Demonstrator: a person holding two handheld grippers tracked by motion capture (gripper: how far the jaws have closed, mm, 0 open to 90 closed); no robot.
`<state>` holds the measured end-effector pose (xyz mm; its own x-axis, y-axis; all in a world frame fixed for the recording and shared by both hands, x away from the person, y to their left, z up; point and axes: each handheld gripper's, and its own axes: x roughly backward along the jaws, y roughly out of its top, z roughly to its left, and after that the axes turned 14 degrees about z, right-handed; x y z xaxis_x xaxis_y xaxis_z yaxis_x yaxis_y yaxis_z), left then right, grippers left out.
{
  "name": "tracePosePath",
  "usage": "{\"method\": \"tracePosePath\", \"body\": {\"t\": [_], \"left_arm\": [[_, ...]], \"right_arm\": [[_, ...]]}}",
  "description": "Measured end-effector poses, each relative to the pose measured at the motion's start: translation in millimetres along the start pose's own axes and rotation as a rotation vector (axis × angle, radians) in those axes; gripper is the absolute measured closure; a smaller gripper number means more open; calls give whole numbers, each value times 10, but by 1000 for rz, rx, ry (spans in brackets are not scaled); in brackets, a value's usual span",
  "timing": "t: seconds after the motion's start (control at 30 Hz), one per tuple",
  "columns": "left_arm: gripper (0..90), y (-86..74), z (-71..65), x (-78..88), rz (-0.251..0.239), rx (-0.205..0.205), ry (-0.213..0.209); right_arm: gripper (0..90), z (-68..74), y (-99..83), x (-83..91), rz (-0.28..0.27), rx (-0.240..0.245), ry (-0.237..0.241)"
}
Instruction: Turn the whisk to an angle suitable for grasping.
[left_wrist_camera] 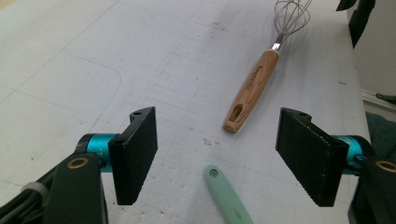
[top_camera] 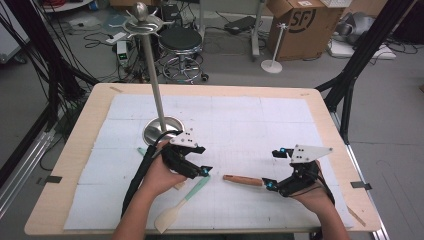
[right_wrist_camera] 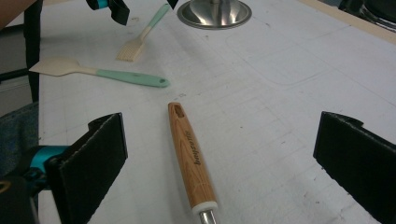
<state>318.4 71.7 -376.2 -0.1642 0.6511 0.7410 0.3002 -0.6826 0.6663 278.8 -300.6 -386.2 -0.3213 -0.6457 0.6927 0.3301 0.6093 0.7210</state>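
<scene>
Nearest the person, on the white gridded mat (top_camera: 240, 120) that covers the light wooden table (top_camera: 75, 150), the left gripper (left_wrist_camera: 217, 154) hangs above the surface with its two black ribbed fingers (left_wrist_camera: 135, 154) set wide apart and nothing between them; they press on no object. Just below and ahead of that gap lies the tip of the mint-green handle of a cream-bladed silicone spatula (left_wrist_camera: 226, 193), resting flat on the mat and untouched. In the high view the same spatula (top_camera: 182, 202) lies aslant beside the left hand (top_camera: 160, 177).

The right gripper (right_wrist_camera: 219, 163) is likewise spread wide, its fingers (right_wrist_camera: 95, 163) standing to either side of the light wooden handle of a wire whisk (right_wrist_camera: 191, 156). The handle lies on the mat between them with clear space on both sides, so it is not gripped. In the high view the right hand (top_camera: 310, 190) holds this gripper low over the whisk's wire end.

Farther off, a small pastry brush with a mint-green handle and pale bristles (right_wrist_camera: 140, 37) lies near the left gripper. Beyond it stands the round polished base of a steel utensil stand (top_camera: 162, 130), its thin pole rising to a hooked top
</scene>
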Motion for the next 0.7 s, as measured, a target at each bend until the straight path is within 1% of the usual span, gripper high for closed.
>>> {"method": "tracePosePath", "body": {"t": [0.03, 0.1, 0.17, 0.27, 0.33, 0.4, 0.6, 0.7], "left_arm": [[290, -8, 5, 13, -10, 5, -4], [258, -19, 9, 43, -23, 10, 11], [238, -31, 18, 84, -30, 11, 15], [212, -58, 13, 136, -54, 17, 6], [197, -75, 12, 170, -59, 7, 9], [180, -95, 18, 190, -68, -3, -3], [133, -146, 39, 238, -87, 3, -3], [111, -184, 62, 260, -104, 8, -18]], "right_arm": [[22, 0, 1, 2, 2, 4, -2], [22, 9, 0, -4, 7, 0, 3], [22, 9, -1, -14, 10, 1, 6], [22, -5, -3, -23, 16, 3, 6], [22, -14, -4, -24, 13, -1, 7], [22, -22, -7, -20, 17, -5, 7], [22, -18, -7, -22, 18, -7, 10], [22, -17, -3, -19, 18, -8, 11]]}}
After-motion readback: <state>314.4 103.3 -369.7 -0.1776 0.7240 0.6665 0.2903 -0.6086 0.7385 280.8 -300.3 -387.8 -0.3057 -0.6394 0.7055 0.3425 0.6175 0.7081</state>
